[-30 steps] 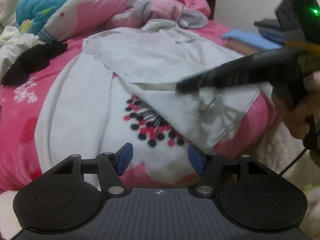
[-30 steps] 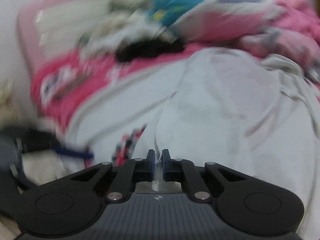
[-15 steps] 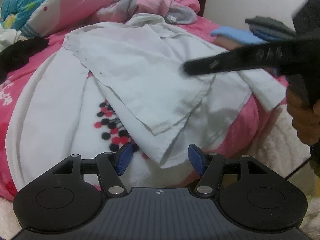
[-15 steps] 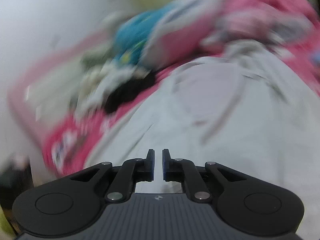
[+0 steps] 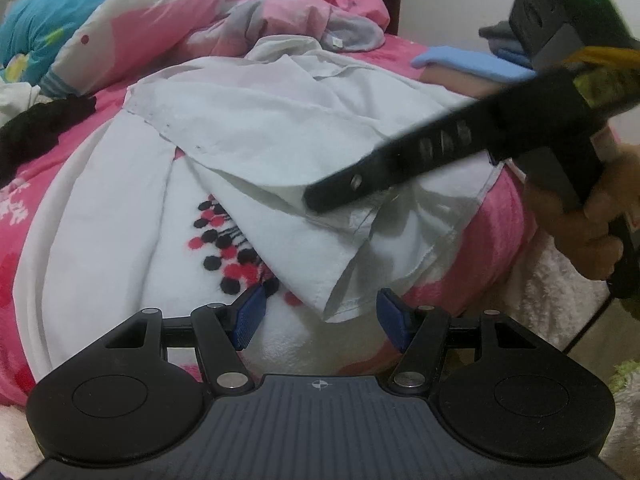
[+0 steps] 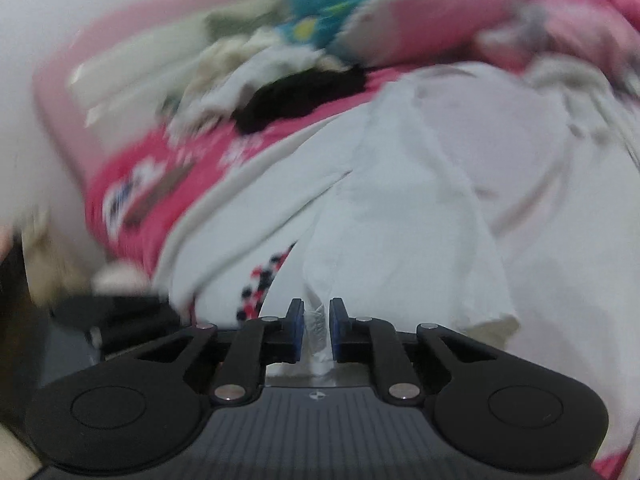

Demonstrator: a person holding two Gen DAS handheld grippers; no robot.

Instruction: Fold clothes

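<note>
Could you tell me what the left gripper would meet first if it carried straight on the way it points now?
Most likely the folded hem corner of the white cotton shirt, lying just ahead of the open left gripper; depth is hard to judge.

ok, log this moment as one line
task: fold clothes | left gripper: open, by shirt hem | right gripper: white shirt fold between pads

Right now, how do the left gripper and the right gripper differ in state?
The left gripper is open, the white shirt cuff lying loose between its fingers; the right gripper stands narrow, a fold of shirt between its pads. Both have blue pads.
</note>
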